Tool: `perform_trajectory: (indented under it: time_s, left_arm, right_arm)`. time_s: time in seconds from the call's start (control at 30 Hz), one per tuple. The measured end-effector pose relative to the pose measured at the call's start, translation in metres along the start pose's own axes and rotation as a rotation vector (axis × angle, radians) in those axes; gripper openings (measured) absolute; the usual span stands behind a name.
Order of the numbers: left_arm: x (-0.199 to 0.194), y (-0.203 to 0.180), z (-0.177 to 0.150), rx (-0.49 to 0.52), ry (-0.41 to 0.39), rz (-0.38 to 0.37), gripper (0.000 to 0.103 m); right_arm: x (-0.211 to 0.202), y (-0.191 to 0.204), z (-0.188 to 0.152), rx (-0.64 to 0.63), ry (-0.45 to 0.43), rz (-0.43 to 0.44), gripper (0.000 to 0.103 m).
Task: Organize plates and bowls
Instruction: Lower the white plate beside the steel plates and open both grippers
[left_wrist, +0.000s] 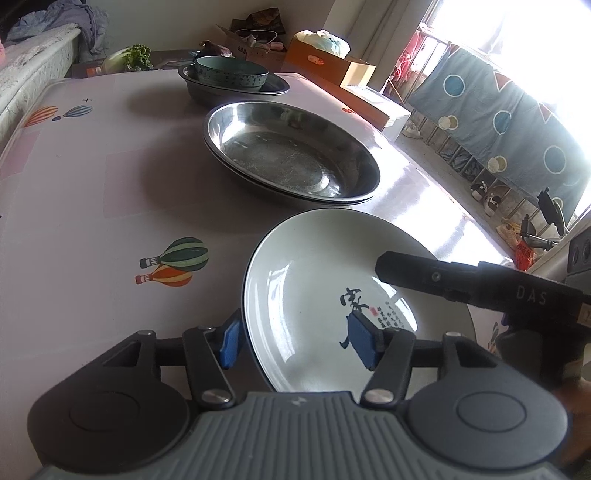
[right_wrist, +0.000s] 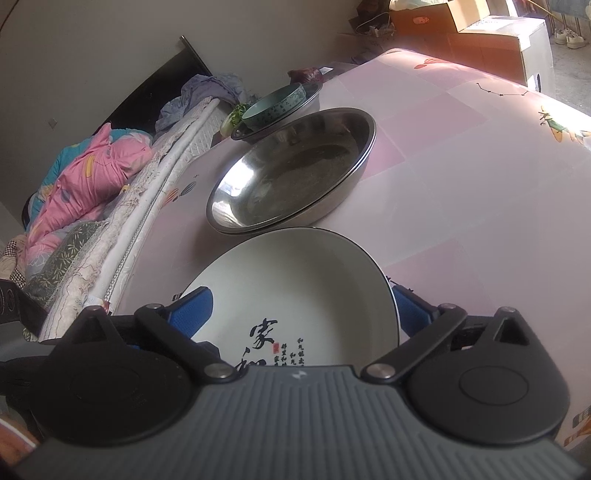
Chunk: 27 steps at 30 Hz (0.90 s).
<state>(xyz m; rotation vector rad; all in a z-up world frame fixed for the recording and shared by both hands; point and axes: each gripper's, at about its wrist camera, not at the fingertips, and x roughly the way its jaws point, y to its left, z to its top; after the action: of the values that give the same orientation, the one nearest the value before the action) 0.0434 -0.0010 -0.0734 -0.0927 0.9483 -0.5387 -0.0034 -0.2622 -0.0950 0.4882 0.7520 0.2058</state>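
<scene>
A white ceramic plate (left_wrist: 314, 280) with black calligraphy is held over the near table edge; it also shows in the right wrist view (right_wrist: 295, 291). My left gripper (left_wrist: 299, 341) straddles its left rim, one blue pad under, one on top, jaws closed on it. My right gripper (right_wrist: 301, 310) straddles the plate's opposite rim, its blue pads (right_wrist: 192, 310) either side of the edge. Its black finger (left_wrist: 436, 277) reaches over the plate. Two stacked steel plates (left_wrist: 291, 155) lie beyond, also in the right wrist view (right_wrist: 295, 170). A teal bowl (left_wrist: 231, 74) sits in a steel plate (left_wrist: 273, 86) farther back.
The table (left_wrist: 92, 192) has a pink cloth with balloon prints. A bed with pink bedding (right_wrist: 85, 173) runs along the table's left side. Cardboard boxes (left_wrist: 325, 62) stand behind the table. A drying rack with a blue cloth (left_wrist: 498, 122) is at the right.
</scene>
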Motion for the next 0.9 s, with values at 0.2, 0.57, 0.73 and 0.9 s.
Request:
perform_trajectory:
  time_s: [0.2,0.57,0.73,0.9]
  left_arm:
    - [0.002,-0.001,0.000,-0.001,0.000,-0.017,0.070]
    - [0.003,-0.002,0.000,-0.003,0.003,-0.027,0.079]
    - [0.003,-0.001,0.000,-0.015,0.004,-0.028,0.092]
    - [0.005,-0.003,-0.002,-0.002,0.005,0.025,0.103]
  right_arm:
    - [-0.001,-0.006,0.001,0.036,-0.007,0.024,0.102]
    - [-0.004,-0.017,-0.001,0.117,-0.045,0.074,0.102]
    - [-0.004,-0.016,-0.001,0.111,-0.043,0.074,0.102]
    - [-0.005,-0.021,-0.001,0.144,-0.044,0.096,0.102]
